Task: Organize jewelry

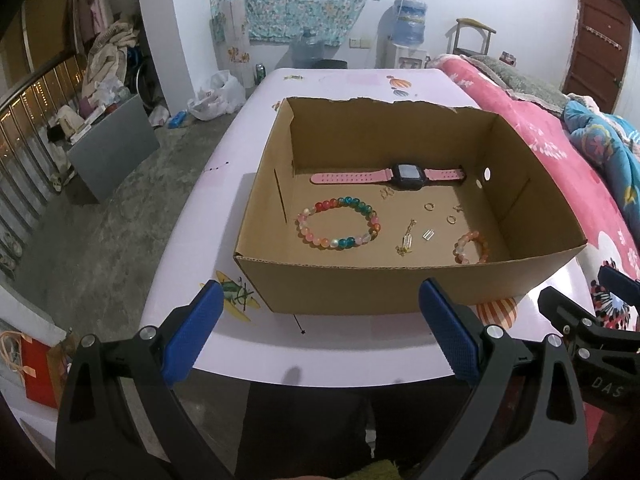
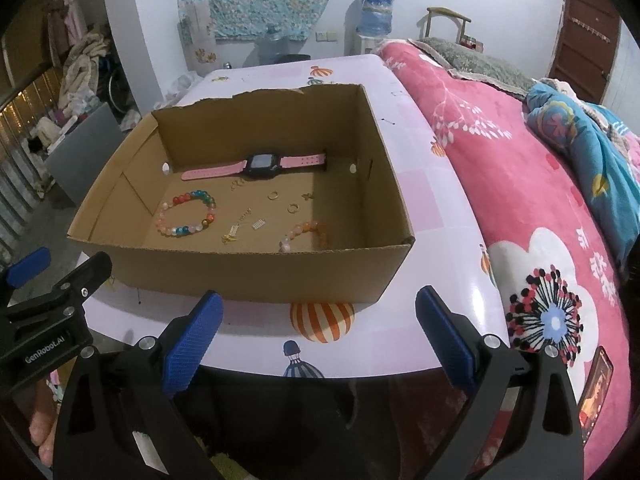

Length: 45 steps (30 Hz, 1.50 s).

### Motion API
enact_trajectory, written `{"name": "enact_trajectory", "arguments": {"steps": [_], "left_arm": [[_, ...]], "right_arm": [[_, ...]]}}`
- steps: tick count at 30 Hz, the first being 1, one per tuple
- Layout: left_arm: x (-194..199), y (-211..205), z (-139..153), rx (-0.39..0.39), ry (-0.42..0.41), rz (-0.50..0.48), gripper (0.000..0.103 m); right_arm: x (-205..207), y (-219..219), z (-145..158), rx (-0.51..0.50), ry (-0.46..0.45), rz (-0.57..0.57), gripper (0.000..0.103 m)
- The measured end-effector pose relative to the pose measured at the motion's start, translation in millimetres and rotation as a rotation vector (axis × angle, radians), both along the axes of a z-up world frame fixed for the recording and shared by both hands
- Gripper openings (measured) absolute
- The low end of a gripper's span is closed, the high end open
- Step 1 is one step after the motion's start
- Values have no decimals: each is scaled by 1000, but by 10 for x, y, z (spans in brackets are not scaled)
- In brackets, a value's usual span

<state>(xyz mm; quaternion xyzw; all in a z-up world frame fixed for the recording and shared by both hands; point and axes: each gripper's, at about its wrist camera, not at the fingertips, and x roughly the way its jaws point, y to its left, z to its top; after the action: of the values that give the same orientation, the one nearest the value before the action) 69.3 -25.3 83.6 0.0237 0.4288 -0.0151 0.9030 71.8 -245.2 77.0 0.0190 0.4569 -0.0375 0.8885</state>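
An open cardboard box [image 1: 332, 284] [image 2: 240, 276] sits on the pale pink table. Inside lie a pink-strapped watch [image 1: 406, 176] [image 2: 260, 165], a large multicoloured bead bracelet [image 1: 338, 222] [image 2: 188, 216], a small orange bead bracelet [image 1: 472, 246] [image 2: 306, 232], a gold chain piece [image 1: 406, 240] [image 2: 234, 230], a small silver clasp [image 1: 429, 235] [image 2: 259, 224] and small gold rings [image 1: 429, 206] [image 2: 273, 195]. My left gripper [image 1: 320, 320] is open and empty, near the box's front wall. My right gripper [image 2: 318, 324] is open and empty, also at the front.
The table [image 1: 224, 208] [image 2: 440, 208] has balloon prints. A bed with a pink floral blanket [image 1: 560, 152] [image 2: 520, 184] borders the right. To the left the concrete floor [image 1: 100, 220] drops away, with a grey cabinet [image 1: 116, 152] and clutter. A water dispenser [image 1: 406, 36] stands at the back wall.
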Motion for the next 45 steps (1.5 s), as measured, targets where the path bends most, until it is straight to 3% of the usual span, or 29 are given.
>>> {"name": "enact_trajectory", "arguments": {"steps": [45], "left_arm": [[-2, 18, -63, -2, 26, 9, 94]], "right_arm": [[-13, 20, -17, 4, 9, 0, 94]]}}
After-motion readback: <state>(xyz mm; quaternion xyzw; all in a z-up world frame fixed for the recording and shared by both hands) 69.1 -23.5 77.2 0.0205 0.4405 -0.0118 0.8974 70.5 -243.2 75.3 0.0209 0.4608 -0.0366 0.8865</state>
